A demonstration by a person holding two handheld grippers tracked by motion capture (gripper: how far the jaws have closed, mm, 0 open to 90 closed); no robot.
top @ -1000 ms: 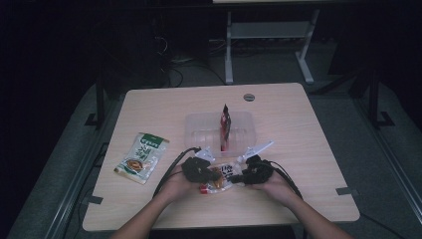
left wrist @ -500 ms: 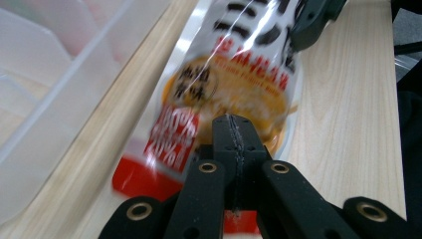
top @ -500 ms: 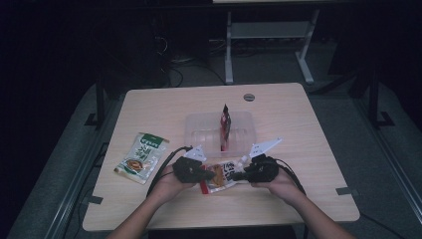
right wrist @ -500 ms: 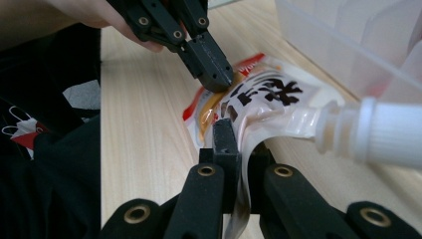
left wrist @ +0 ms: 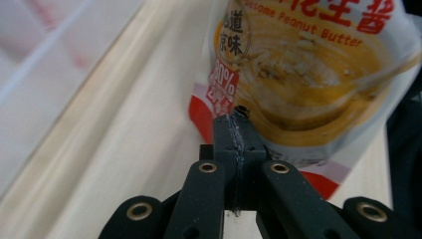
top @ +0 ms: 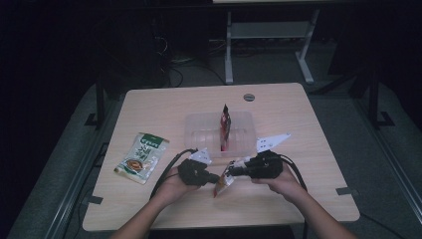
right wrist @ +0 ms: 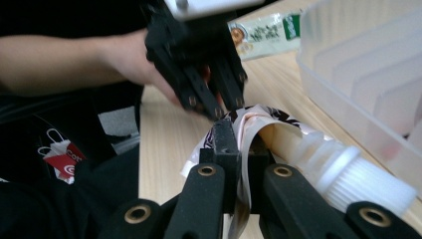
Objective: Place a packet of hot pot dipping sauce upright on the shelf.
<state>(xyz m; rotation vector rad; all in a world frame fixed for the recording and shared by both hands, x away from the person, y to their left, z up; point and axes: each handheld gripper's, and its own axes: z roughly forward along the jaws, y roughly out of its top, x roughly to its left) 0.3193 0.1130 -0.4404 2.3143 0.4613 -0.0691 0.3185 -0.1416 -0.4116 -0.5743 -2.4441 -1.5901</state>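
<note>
While both grippers (top: 215,178) (top: 234,172) clamp the spouted pouch (top: 222,182), it seems to tilt, cap toward the tray (top: 199,130).

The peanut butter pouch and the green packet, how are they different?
The peanut butter pouch is pinched between the left gripper and the right gripper; the green packet lies flat on the table, untouched. The pouch has a white ribbed screw cap; the packet shows no cap. The pouch is orange and red; the packet is green and white. Both are soft printed food bags outside the clear bin.
</note>
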